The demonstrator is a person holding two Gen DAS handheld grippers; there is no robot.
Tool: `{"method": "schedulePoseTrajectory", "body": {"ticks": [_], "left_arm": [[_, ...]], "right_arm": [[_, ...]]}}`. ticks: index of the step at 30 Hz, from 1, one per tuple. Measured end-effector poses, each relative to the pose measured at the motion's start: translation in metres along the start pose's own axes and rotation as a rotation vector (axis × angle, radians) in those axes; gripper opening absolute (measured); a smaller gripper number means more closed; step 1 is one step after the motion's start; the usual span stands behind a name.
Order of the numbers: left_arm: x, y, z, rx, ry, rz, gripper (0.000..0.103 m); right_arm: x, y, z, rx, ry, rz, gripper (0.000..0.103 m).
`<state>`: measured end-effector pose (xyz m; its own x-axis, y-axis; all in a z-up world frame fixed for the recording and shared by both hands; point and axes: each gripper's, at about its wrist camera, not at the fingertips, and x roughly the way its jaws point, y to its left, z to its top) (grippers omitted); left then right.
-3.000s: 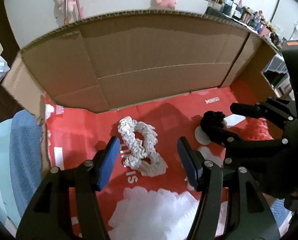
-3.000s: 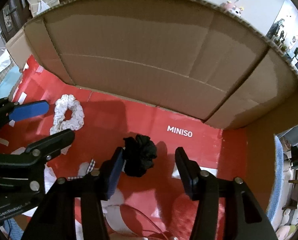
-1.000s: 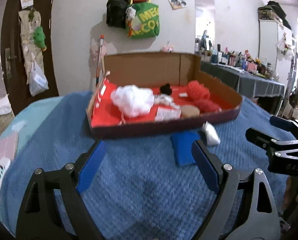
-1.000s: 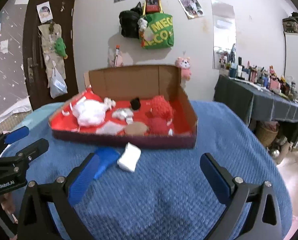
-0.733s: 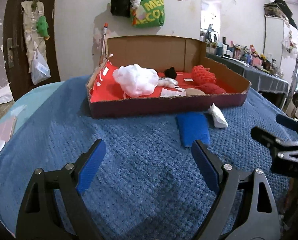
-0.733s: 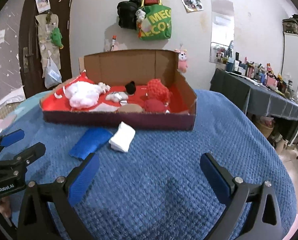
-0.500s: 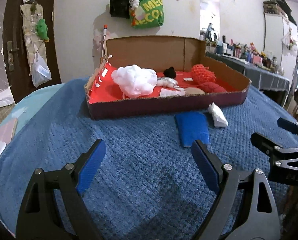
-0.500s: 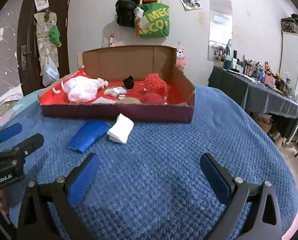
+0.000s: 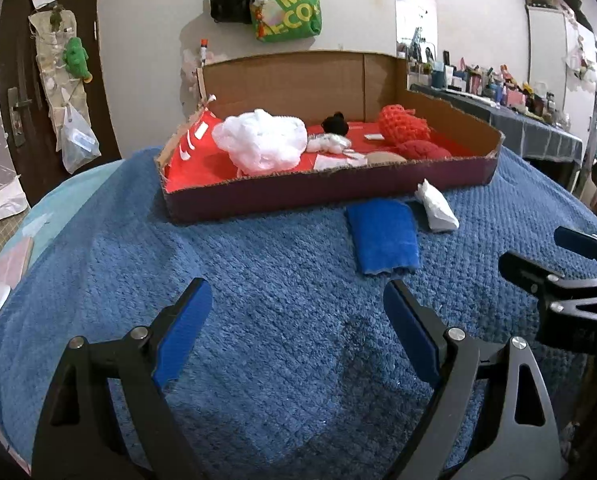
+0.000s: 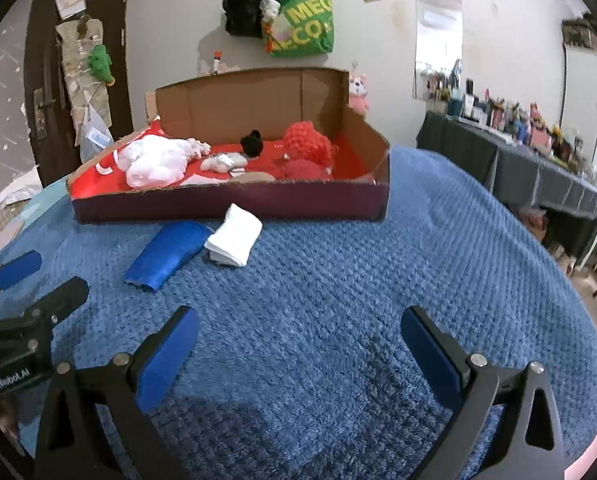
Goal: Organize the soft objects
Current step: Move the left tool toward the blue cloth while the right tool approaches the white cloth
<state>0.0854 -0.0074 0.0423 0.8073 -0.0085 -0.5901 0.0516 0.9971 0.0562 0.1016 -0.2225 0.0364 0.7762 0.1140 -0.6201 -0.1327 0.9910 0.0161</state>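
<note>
Left gripper (image 9: 294,324): jaws spread wide, nothing between them, poised above the blue blanket (image 9: 258,264). Right gripper (image 10: 298,344): same, wide apart and empty over the blanket.

Ahead of both sets of fingers sits the cardboard box (image 10: 234,204), shallow, red-lined, tall back flap up. Inside: white fluffy bundle (image 9: 262,142) toward the left, small black scrunchie (image 9: 335,123) near the back wall, a pale scrunchie (image 10: 224,161) just in front of it, red knitted pieces (image 9: 406,130) toward the right, a tan item (image 9: 384,157) by the front wall.

Outside the box, between its front wall and the fingers: folded blue cloth (image 9: 382,236) and folded white cloth (image 10: 234,236), side by side, touching or nearly so. Blue cloth lies just beyond the left gripper's right finger; white cloth is farther right.

Green bag (image 10: 304,20) hangs on the wall behind. Cluttered dark-draped table (image 10: 538,168) off to the right.
</note>
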Motion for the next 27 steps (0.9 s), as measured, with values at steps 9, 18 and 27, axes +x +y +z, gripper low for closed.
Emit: {"method": "schedulePoseTrajectory", "body": {"ticks": [9,18,27], "left_arm": [[0.006,0.002,0.001,-0.014,0.035,-0.008,0.088],[0.022,0.000,0.021,-0.034,0.113,-0.091,0.088],[0.048,-0.022,0.051,0.087,0.154,-0.119,0.088]], "right_arm": [[-0.001,0.004,-0.004,-0.019,0.001,-0.025,0.103],[0.003,-0.003,0.001,0.019,0.043,0.020,0.103],[0.006,-0.025,0.026,0.065,0.049,0.009,0.103]]}}
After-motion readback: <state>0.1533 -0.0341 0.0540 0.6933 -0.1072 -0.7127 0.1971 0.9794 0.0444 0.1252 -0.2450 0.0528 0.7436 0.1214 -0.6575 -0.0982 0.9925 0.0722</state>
